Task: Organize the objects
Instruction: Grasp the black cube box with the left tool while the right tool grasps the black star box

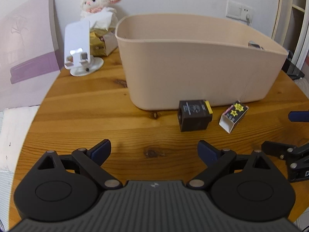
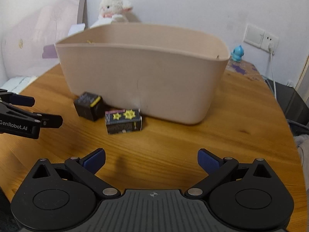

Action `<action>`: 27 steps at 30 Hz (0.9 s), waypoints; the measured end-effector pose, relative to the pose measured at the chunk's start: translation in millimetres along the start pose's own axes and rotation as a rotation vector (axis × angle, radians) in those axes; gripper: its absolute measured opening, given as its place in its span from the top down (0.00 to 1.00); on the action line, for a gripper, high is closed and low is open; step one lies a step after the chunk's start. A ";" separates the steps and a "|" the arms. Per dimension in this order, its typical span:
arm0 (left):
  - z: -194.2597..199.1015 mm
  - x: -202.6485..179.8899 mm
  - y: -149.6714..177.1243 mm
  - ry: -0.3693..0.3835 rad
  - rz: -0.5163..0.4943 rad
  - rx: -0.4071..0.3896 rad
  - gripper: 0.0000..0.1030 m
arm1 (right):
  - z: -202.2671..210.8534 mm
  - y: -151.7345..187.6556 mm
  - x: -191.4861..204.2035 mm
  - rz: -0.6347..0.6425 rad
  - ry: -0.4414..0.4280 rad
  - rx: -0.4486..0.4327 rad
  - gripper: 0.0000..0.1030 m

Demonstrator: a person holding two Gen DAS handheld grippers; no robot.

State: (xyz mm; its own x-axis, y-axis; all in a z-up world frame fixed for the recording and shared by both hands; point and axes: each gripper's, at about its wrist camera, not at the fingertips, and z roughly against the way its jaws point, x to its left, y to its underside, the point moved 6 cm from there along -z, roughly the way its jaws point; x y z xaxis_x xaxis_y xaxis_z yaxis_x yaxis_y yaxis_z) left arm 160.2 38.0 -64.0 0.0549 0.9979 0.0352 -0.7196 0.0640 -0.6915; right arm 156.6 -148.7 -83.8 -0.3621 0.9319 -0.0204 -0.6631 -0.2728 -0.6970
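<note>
While both my grippers hovered low over the wooden table (image 1: pixel 81 104), left gripper (image 1: pixel 154 150) and right gripper (image 2: pixel 151 159) each had jaws spread apart, holding nothing. The black cube (image 1: pixel 194 115) and small printed box (image 1: pixel 233 116) lay just beside the beige bin (image 1: pixel 193 67), at its front wall.

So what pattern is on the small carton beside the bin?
Yellow starbursts on black, clearest in the right wrist view: small carton.

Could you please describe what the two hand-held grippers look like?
Both look alike. The left hand-held gripper and right hand-held gripper have matte black linkage arms with silver pivot pins, round black housings, a ribbed grey centre plate and dark blue finger pads. White "GenRobot.AI" lettering marks the left one's side. No cables show.
</note>
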 end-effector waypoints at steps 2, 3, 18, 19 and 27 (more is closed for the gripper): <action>-6.7 -2.2 1.8 0.007 0.000 0.008 0.06 | -8.4 2.6 1.9 -0.006 -0.005 0.012 0.00; -9.7 -3.3 2.8 0.009 0.002 0.009 0.06 | -12.3 3.2 2.8 -0.008 -0.008 0.016 0.00; -43.4 -12.8 -8.6 0.065 -0.013 -0.015 0.04 | -42.9 -7.9 22.5 0.016 -0.047 -0.036 0.00; -44.5 -12.1 -9.5 0.062 -0.010 -0.019 0.04 | -44.0 -8.6 24.2 0.019 -0.048 -0.042 0.00; -45.9 -8.9 -14.6 0.115 0.025 -0.029 0.03 | -50.5 -12.7 21.4 0.021 -0.053 -0.075 0.00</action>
State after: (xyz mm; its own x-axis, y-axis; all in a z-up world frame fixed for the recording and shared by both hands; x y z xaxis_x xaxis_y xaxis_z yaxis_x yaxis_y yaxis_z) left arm 201.9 27.6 -87.3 0.1174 0.9910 -0.0641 -0.7012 0.0370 -0.7120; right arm 190.4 -113.3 -111.5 -0.4110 0.9116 0.0011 -0.6048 -0.2717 -0.7486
